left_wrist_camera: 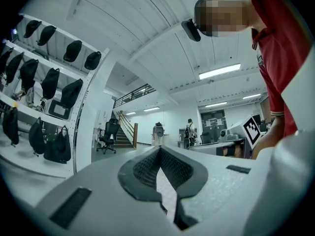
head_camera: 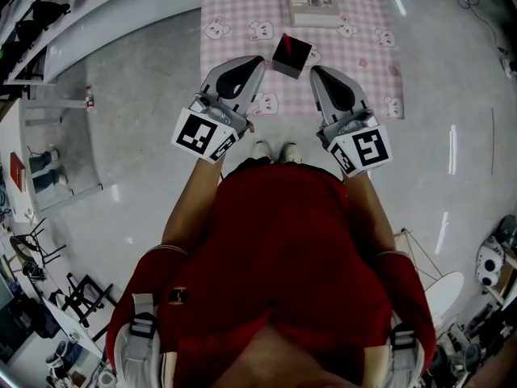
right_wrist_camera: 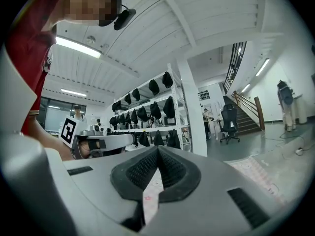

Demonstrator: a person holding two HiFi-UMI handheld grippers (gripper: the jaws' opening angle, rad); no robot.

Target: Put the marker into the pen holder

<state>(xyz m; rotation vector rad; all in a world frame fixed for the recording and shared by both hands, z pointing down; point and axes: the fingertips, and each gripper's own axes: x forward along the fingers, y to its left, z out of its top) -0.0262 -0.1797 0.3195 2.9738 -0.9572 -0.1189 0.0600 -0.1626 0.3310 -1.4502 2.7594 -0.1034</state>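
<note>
On the pink mat [head_camera: 239, 8], marker [head_camera: 286, 43] upright in pen holder [head_camera: 292, 60] — left tongs [head_camera: 257, 60], right tongs [head_camera: 315, 70] both pressed together.

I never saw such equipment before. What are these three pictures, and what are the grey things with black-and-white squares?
No robot: a person in a red shirt holds two grey tools, the left tool and the right tool. The squares are marker cubes on them. The head view looks down from the person's head. Each gripper view looks along one tool's jaws; both pairs are closed, holding nothing. On a pink checked mat stands a black pen holder with a thin red thing in it.
</note>
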